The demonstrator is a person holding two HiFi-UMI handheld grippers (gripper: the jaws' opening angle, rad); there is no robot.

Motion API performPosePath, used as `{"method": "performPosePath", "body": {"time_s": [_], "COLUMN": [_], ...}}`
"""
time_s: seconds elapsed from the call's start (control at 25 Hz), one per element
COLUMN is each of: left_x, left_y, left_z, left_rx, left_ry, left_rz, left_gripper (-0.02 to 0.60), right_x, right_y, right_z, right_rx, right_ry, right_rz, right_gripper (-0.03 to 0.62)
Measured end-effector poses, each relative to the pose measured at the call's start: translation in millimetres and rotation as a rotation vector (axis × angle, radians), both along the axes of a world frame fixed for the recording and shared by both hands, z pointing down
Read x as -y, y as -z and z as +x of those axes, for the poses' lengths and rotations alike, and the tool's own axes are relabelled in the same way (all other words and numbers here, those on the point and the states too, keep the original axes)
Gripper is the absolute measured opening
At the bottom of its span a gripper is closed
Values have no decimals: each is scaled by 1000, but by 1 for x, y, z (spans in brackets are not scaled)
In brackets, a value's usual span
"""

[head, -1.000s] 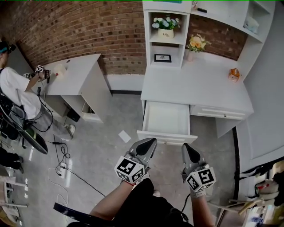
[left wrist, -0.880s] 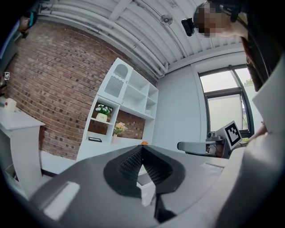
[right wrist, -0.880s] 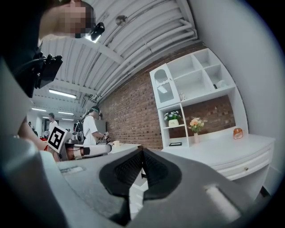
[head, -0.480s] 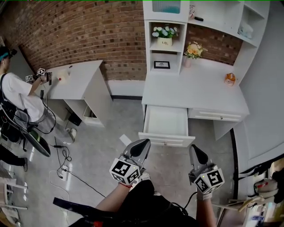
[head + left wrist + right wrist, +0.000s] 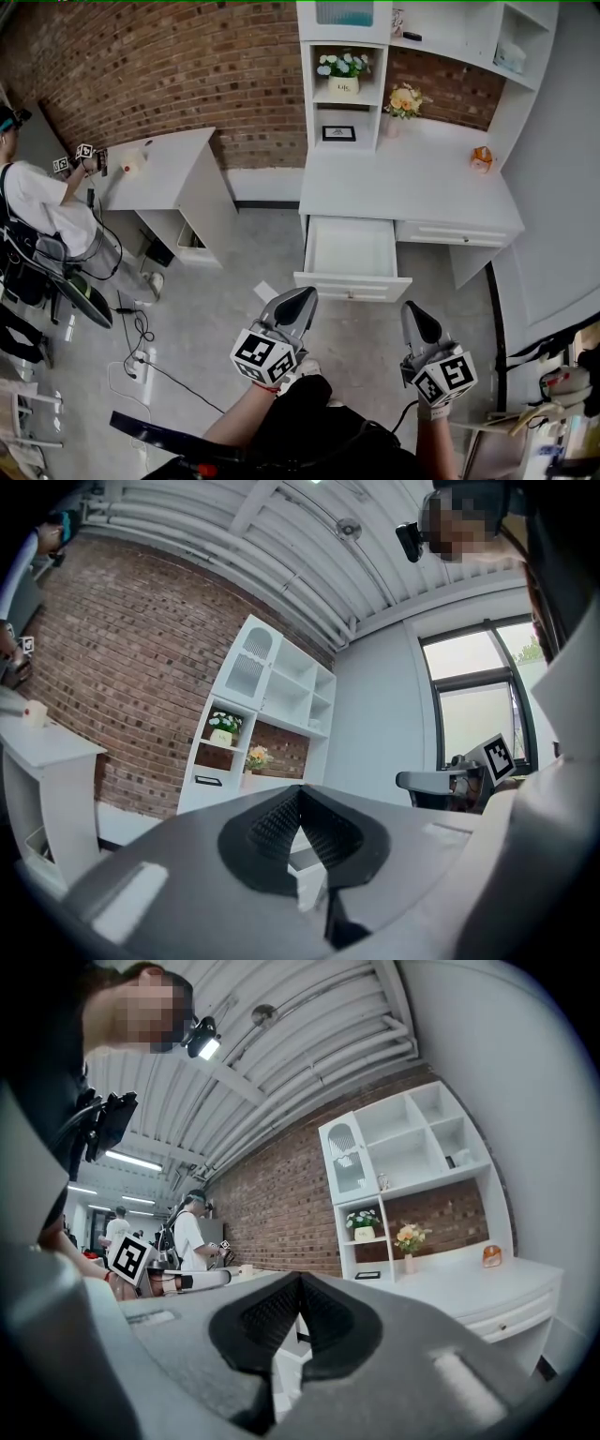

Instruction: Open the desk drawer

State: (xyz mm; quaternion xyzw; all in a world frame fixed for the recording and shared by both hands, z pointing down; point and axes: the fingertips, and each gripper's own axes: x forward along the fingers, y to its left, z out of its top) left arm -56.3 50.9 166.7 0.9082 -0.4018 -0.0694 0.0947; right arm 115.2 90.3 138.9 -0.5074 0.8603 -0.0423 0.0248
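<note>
left gripper clenched, jaw tips meeting, nothing between them in the left gripper view; right gripper likewise closed and empty, tips together in the right gripper view; both held low over the grey floor, apart from each other and touching no furniture; drawer pulled out of the white desk, lying ahead of both grippers, just right of the left gripper's line and left of the right gripper's, its front panel the part nearest the tips but clear of them; white patch seen through the gap behind the left pads is possibly that drawer, too cramped to be sure; second drawer closed, ahead of the right gripper, beside the open one; paper scrap on floor just left of the left gripper tip; person at another desk far off to the left gripper's left
</note>
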Motion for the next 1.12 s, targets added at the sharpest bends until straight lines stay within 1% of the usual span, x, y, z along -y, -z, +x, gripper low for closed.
{"method": "performPosePath", "body": {"time_s": [0.32, 0.52, 0.84, 1.12], "left_x": [-16, -22, -33, -38], "left_y": [-1, 0, -6, -8], "left_z": [3, 5, 4, -5], "left_rx": [-8, -35, -20, -8], "left_ry": [-11, -19, -27, -8], "left_rz": [-3, -14, -33, -32], "left_gripper": [3, 3, 3, 3], "right_x": [-19, -28, -35, -37], "right_y": [-1, -5, -13, -16], "right_z": [0, 2, -3, -7], "right_rx": [-1, 1, 18, 18], "right_ry": [4, 2, 9, 16], "right_rz": [-4, -12, -35, -39], "right_gripper": [2, 2, 2, 2]}}
